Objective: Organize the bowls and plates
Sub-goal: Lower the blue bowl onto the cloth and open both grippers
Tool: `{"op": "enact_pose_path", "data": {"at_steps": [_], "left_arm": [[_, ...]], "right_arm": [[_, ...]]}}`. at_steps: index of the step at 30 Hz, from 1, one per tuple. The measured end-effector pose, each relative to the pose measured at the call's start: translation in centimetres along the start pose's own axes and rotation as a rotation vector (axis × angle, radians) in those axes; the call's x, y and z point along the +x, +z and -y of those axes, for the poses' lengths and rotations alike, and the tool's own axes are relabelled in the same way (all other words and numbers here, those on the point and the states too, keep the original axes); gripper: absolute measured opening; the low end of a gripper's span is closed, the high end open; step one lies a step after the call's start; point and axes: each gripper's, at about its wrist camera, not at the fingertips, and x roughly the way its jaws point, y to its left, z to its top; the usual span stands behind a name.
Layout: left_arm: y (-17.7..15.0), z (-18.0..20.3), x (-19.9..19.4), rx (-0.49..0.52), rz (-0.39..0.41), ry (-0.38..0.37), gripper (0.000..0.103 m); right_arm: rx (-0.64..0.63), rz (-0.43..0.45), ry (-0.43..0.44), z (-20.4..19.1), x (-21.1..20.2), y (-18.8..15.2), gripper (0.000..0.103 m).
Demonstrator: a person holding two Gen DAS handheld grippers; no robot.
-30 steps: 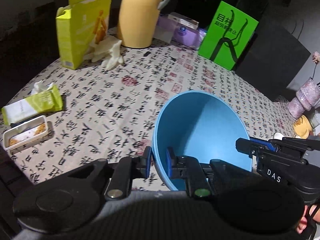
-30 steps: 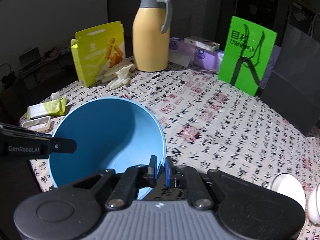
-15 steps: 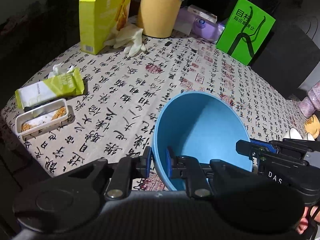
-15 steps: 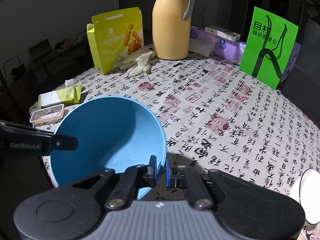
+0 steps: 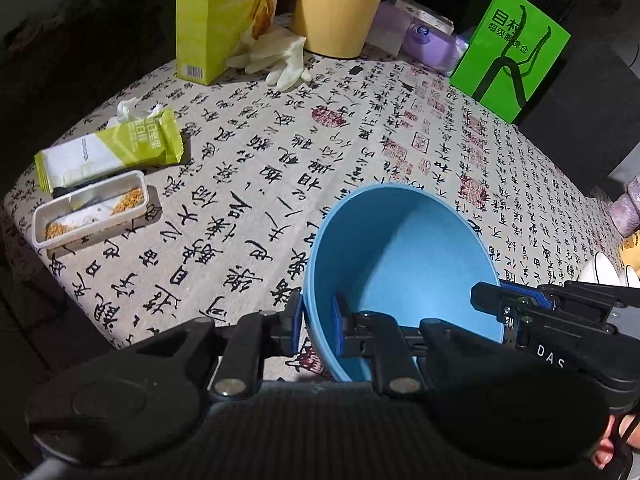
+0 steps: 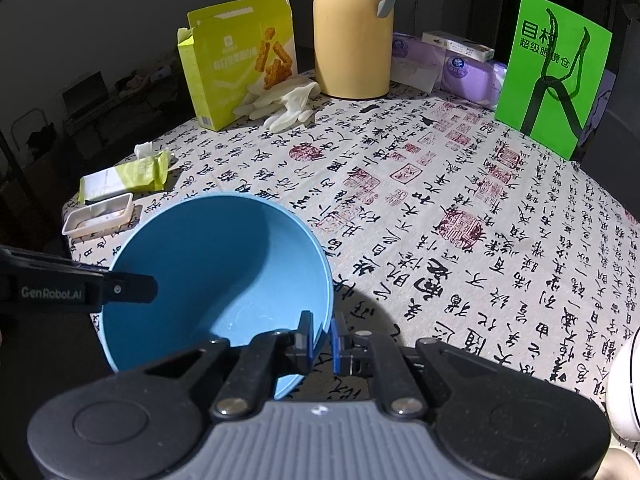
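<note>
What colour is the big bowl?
The bowl is light blue, plain with no pattern; the right wrist view shows it best.

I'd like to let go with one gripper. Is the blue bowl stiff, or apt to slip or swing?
The blue bowl probably is stiff: its thin rim keeps its round shape though the left gripper and right gripper pinch opposite sides. It looks smooth and glossy, so it may slip. Held on one side only, it would likely swing down.
</note>
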Motion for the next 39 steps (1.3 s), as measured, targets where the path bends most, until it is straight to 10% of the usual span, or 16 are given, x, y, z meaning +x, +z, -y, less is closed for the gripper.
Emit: {"op": "enact_pose_path", "data": {"at_steps": [12, 26, 29, 39], "left_arm": [[-0.3, -0.9, 0.0, -0.037, 0.007, -0.054, 0.03], [-1.8, -1.9, -3.4, -0.041, 0.18, -0.096, 0.086], [-2.3, -2.2, -4.2, -0.051, 0.225, -0.119, 0.103], [-4.1, -0.7, -6.0, -0.034, 0.331, -0.159, 0.103]], "right_arm": [[0.023, 0.021, 0.033, -0.1, -0.3, -0.2, 0.019], [0.072, 0.174, 0.072, 0.0, -5.0, -2.2, 0.101], [0.102, 0.21, 0.067, 0.7, -6.0, -2.8, 0.103], [0.204, 0.311, 0.057, 3.1, -8.9, -5.4, 0.103]]}}
